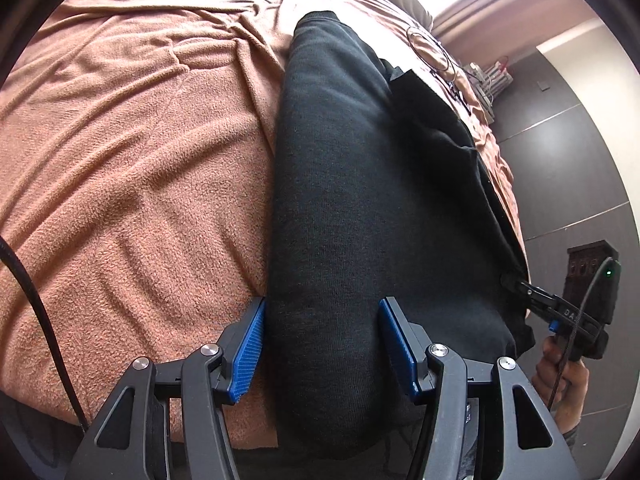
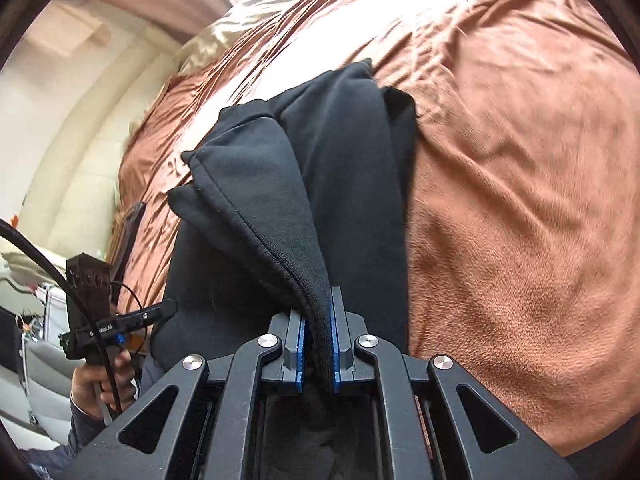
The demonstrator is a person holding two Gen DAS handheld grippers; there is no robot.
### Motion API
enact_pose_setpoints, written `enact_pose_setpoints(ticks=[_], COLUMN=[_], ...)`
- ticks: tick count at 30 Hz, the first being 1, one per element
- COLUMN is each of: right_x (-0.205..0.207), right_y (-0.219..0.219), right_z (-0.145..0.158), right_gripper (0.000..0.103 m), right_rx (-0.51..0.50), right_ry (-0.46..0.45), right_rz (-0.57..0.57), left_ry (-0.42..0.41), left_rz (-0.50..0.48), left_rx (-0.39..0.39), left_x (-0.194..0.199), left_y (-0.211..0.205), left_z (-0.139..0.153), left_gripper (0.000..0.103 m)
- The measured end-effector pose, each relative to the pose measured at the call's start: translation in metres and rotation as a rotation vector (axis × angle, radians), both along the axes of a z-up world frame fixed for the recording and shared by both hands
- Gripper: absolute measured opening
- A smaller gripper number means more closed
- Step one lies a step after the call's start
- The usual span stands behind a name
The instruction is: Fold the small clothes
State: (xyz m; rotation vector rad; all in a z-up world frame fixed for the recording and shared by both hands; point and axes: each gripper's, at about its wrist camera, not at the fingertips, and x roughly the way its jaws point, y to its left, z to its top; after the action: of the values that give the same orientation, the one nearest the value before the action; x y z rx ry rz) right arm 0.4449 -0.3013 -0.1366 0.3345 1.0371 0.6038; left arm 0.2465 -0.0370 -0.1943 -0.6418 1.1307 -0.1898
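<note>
The black garment (image 1: pixel 360 184) lies lengthwise on the brown blanket (image 1: pixel 132 160) that covers the bed, folded into a long, thick band running away from me. Writing first: in the left view I can make out only "DA" on the side of the right gripper (image 1: pixel 520 286), the rest hidden; in the right view the side of the left gripper (image 2: pixel 170 306) carries a small white label, too blurred for me to read with confidence.

My right gripper (image 2: pixel 318 344) has its blue pads (image 2: pixel 301 356) pressed together on a hemmed edge of the garment (image 2: pixel 320 184), the stitched fold rising out from between them and draping away to the left. From the left camera I see that same gripper biting the cloth at its right-hand border, a hand (image 1: pixel 560 376) on the handle below.

My left gripper (image 1: pixel 320 344) stands with jaws spread, one pad (image 1: pixel 248 352) at the left border of the band and the other over the cloth itself. I cannot tell whether either pad touches the fabric.

Far up the bed lies a thin coiled cable (image 1: pixel 434 50).
</note>
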Motion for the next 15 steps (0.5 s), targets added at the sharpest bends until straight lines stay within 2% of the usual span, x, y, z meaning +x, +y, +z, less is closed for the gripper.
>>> enact_pose_setpoints(ticks=[8, 11, 15], right_x=[-0.01, -0.017, -0.017], right_y=[-0.028, -0.037, -0.04], right_z=[-0.014, -0.013, -0.022], right_gripper=[0.005, 0.005, 0.005], right_rx=[0.172, 0.152, 0.118], right_ry=[0.039, 0.013, 0.013], right_rz=[-0.049, -0.054, -0.066], left_ry=[0.007, 0.012, -0.011], left_rz=[-0.012, -0.018, -0.023], left_rx=[-0.005, -0.018, 0.008], left_x=[0.002, 0.003, 0.004], left_y=[-0.001, 0.004, 0.008], left_z=[0.0, 0.004, 0.013], left_gripper=[0.056, 0.052, 0.049])
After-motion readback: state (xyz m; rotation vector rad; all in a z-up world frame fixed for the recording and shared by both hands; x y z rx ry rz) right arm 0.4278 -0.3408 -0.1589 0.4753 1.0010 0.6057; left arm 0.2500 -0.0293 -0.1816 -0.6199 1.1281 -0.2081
